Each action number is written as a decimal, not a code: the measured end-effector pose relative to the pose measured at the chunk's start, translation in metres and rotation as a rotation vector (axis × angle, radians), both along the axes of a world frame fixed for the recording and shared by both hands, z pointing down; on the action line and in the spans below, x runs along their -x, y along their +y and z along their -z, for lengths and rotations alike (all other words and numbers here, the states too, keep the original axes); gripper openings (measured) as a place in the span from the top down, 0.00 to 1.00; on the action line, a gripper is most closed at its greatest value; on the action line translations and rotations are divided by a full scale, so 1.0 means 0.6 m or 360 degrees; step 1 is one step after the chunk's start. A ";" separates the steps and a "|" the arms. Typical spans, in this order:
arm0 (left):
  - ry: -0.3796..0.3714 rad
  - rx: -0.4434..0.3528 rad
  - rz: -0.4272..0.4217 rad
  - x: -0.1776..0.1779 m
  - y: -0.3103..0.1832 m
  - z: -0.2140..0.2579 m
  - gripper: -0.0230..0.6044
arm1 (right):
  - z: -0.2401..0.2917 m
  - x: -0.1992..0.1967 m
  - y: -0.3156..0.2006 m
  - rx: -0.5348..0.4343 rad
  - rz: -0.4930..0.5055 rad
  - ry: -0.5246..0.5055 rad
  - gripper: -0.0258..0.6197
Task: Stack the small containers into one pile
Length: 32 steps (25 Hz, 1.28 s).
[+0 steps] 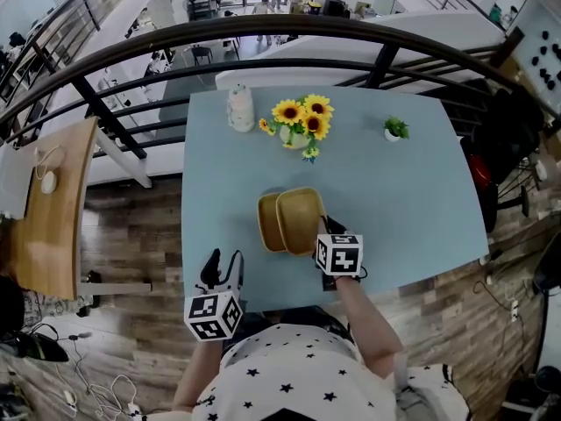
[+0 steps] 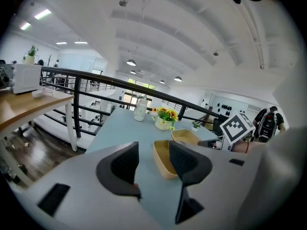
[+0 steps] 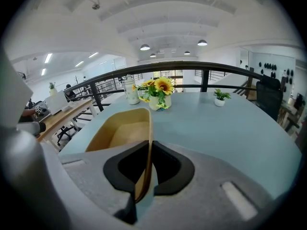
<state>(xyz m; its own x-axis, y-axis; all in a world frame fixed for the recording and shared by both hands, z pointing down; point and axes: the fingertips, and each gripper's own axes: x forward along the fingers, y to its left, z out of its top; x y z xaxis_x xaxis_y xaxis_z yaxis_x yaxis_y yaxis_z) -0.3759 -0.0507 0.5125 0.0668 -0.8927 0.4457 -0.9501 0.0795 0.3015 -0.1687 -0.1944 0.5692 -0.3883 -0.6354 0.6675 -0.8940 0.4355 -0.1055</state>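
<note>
Two tan, shallow containers sit in the middle of the blue table (image 1: pixel 412 209). One container (image 1: pixel 268 224) lies flat on the table. The other container (image 1: pixel 301 217) overlaps its right side, tilted, and my right gripper (image 1: pixel 328 232) is shut on its near wall. In the right gripper view the thin wall (image 3: pixel 144 143) runs between the two pads of the right gripper (image 3: pixel 147 153). My left gripper (image 1: pixel 223 267) is open and holds nothing, near the table's front left. In the left gripper view the flat container (image 2: pixel 164 158) lies beyond the left gripper (image 2: pixel 153 163).
At the back of the table stand a vase of sunflowers (image 1: pixel 301 123), a white jar (image 1: pixel 240 108) and a small potted plant (image 1: pixel 395 129). A dark railing (image 1: pixel 289 33) curves behind the table. A wooden desk (image 1: pixel 53 209) stands to the left.
</note>
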 end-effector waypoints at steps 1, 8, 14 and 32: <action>0.0004 0.0000 -0.0003 0.006 0.000 -0.001 0.65 | 0.000 0.006 0.000 0.0002 -0.0001 0.0001 0.92; 0.0018 -0.0002 -0.0025 0.037 -0.006 -0.007 0.65 | -0.006 0.043 0.002 0.0007 -0.0005 0.0004 0.92; 0.0026 0.0015 -0.0041 0.060 -0.005 -0.015 0.65 | -0.013 0.064 0.004 0.0016 -0.0016 0.0009 0.92; 0.0046 0.0045 -0.0088 0.094 -0.014 -0.032 0.65 | -0.037 0.097 0.006 0.0047 -0.0016 0.0072 0.92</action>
